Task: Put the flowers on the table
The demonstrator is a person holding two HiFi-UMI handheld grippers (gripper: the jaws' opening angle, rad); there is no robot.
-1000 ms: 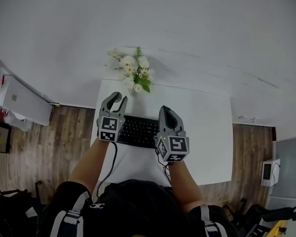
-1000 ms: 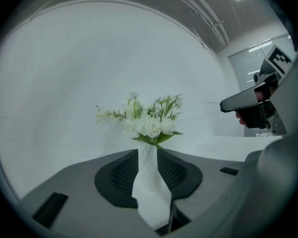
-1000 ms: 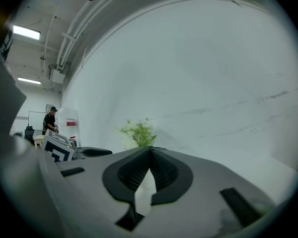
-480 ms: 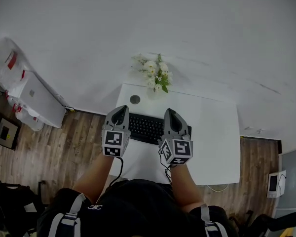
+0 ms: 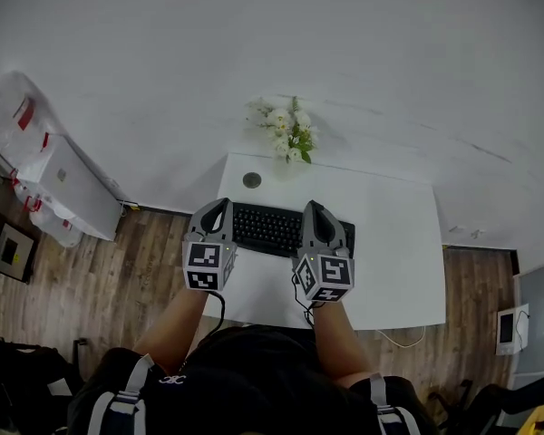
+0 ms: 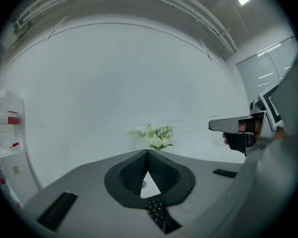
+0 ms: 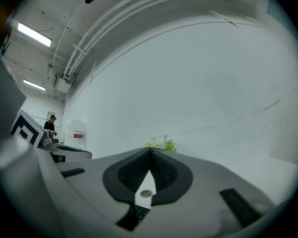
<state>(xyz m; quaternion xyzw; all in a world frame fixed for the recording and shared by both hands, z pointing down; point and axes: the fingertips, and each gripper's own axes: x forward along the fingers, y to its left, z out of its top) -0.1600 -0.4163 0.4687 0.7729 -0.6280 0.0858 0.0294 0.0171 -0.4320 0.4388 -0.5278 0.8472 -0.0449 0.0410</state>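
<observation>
A bunch of white flowers (image 5: 286,132) with green leaves stands at the far edge of the white table (image 5: 394,243), against the wall. Both grippers hover over the near half of the table, above the black keyboard (image 5: 270,227), well short of the flowers. My left gripper (image 5: 219,209) is shut with nothing in it; its jaws meet at the tip (image 6: 148,152), and the flowers (image 6: 154,135) show straight beyond them. My right gripper (image 5: 314,212) is shut and empty too (image 7: 150,151), with the flowers (image 7: 162,144) just past its tip.
A round cable hole (image 5: 251,179) lies in the table between keyboard and flowers. A white cabinet (image 5: 65,187) and a plastic bag (image 5: 16,107) stand on the wood floor at left. A white wall rises behind the table. A person (image 7: 49,123) stands far off.
My left gripper's jaws were spread a second ago and are closed now. Both grippers have drawn back a little toward the near edge, and the head view has shifted.
</observation>
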